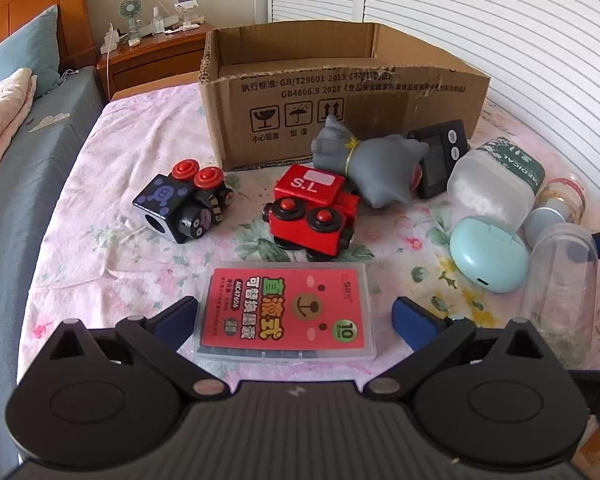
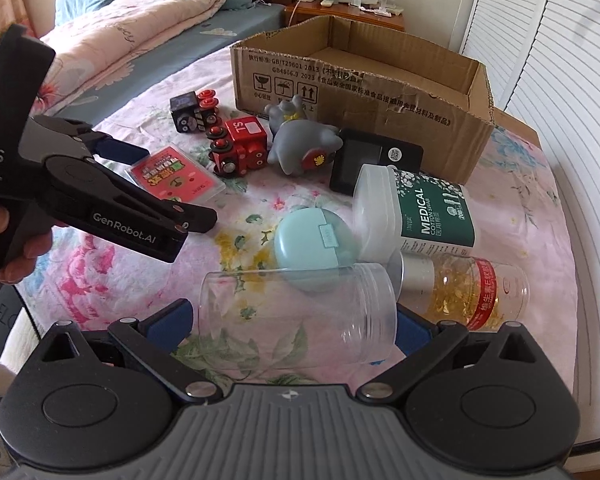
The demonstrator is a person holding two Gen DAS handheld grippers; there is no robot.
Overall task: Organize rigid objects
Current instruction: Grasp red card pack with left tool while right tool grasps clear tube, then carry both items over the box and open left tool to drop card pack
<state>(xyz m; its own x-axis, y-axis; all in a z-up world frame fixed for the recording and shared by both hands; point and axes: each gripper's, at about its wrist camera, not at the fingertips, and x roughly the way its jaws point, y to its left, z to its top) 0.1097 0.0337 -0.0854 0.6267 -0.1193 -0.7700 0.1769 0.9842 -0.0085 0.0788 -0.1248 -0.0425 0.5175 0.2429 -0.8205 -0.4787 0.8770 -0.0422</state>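
The left gripper (image 1: 294, 314) is spread wide around a flat clear plastic case (image 1: 286, 314) with a red card inside showing a bear face, Chinese characters and "10"; its blue fingers (image 1: 176, 318) stand beside the case's edges without touching them. The right gripper (image 2: 292, 326) is likewise open, its pads either side of an empty transparent jar (image 2: 300, 314) lying on its side; contact is hard to judge through the clear wall.

Everything lies on a pink floral sheet (image 1: 112, 200). A worn corrugated cardboard box (image 1: 340, 92) stands open at the back, printed "GB/T29601 2013" with handling symbols; its interior is mostly hidden from the left view. In front of it lie a red wooden train car (image 1: 312, 212) marked "S.L", a black train car (image 1: 180, 208) with red wheels, and a grey rubbery animal figure (image 1: 364, 164) on its side. Behind the figure a black timer (image 2: 376, 162) is partly covered. A frosted tub (image 2: 416, 208) reads "MEDICAL COTTON SWAB". Beside it lie a smooth mint clamshell case (image 2: 314, 252) and a bottle of golden capsules (image 2: 468, 288) with a red label too small to read.
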